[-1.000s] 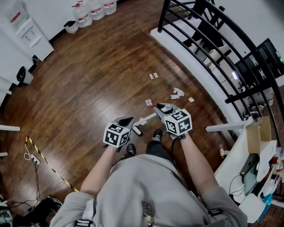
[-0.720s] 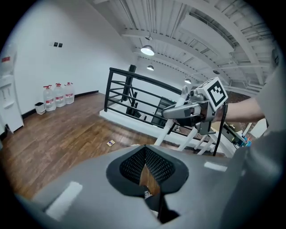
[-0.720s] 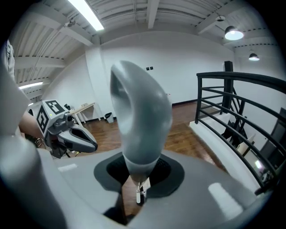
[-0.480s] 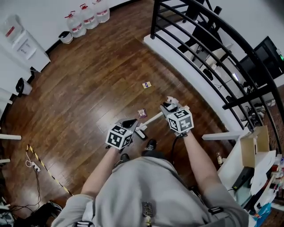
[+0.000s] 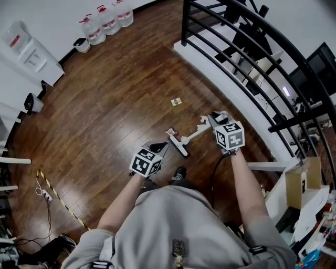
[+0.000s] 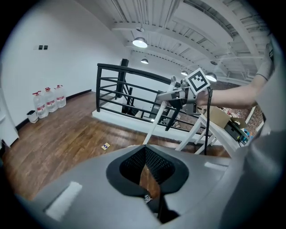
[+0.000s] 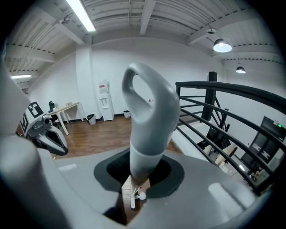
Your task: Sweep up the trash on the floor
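My right gripper (image 5: pixel 213 121) is shut on the grey top grip of a white broom handle (image 7: pixel 148 112). The shaft (image 5: pixel 193 135) slants down to the broom head (image 5: pixel 178 146) on the wood floor. A small crumpled packet (image 5: pixel 171 131) lies just beside the head. White paper scraps (image 5: pixel 203 120) sit near the right gripper's tips, and a small card (image 5: pixel 176 101) lies farther off. My left gripper (image 5: pixel 159 147) hovers left of the broom head, its pads meeting at the tip with nothing between them (image 6: pixel 144 150). The left gripper view also shows the right gripper (image 6: pixel 178 94) and the card (image 6: pixel 106 146).
A black railing (image 5: pixel 236 50) on a white ledge runs along the right. Water jugs (image 5: pixel 105 16) and a bin stand by the far wall. A cardboard box (image 5: pixel 300 179) sits on a white table at the right. Striped tape (image 5: pixel 58 195) and cables lie at the left. My shoe (image 5: pixel 179 172) is just below the broom head.
Both grippers have moved forward over the floor. The right one carried the broom handle to the upper right, and the broom head has shifted right, close under the packet.
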